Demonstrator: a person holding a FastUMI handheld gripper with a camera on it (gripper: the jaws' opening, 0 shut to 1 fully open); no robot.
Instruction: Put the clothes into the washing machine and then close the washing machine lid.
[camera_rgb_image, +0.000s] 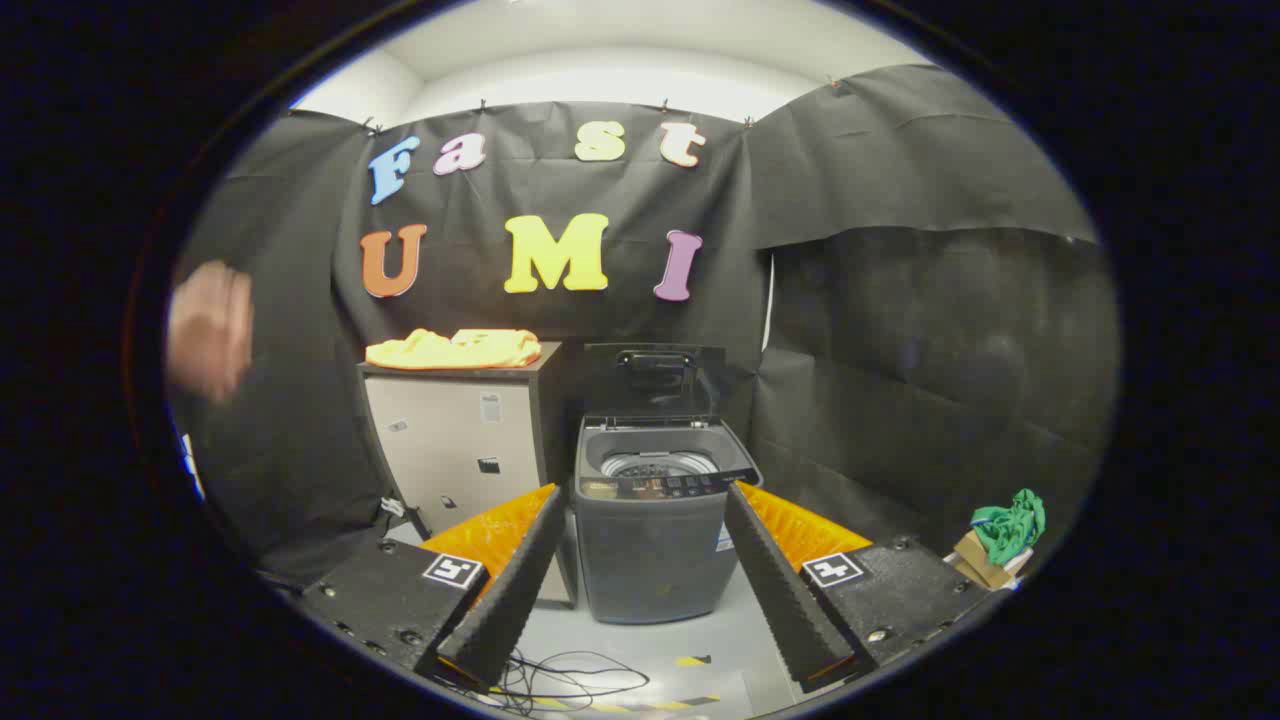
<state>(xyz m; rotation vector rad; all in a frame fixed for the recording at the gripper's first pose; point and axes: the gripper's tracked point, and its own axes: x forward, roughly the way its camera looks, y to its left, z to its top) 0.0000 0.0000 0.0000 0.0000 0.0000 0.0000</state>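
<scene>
A: Where is the washing machine (655, 520)?

B: It stands on the floor (660, 640), straight ahead of the gripper (645, 580) and framed between its two fingers (515, 590). Its back is near the booth's black wall.

A: And the lid?

B: The lid (655, 375) is up, standing upright behind the tub opening. The drum (655, 465) shows inside, and I see no cloth in it from here. A control panel (665, 487) runs along the front edge of the top.

A: What are the fingers doing?

B: They are spread wide apart with nothing between them but the machine farther off. They hold nothing and touch nothing.

A: Where are the clothes?

B: A yellow garment (455, 348) lies folded flat on top of a pale cabinet (460, 455), reaching from near its left edge to near its right edge. The cabinet stands just beside the washing machine, on its left as seen from the gripper.

A: Anything else?

B: A green cloth (1012, 525) sits bunched on a small cardboard box (980, 560) on the floor, well apart from the machine, beyond the right finger. Some dark cables (560, 680) lie looped on the floor just ahead of the fingers. A blurred hand (210, 330) shows off to the left, well above the cabinet's level; I cannot tell what it is doing.
</scene>
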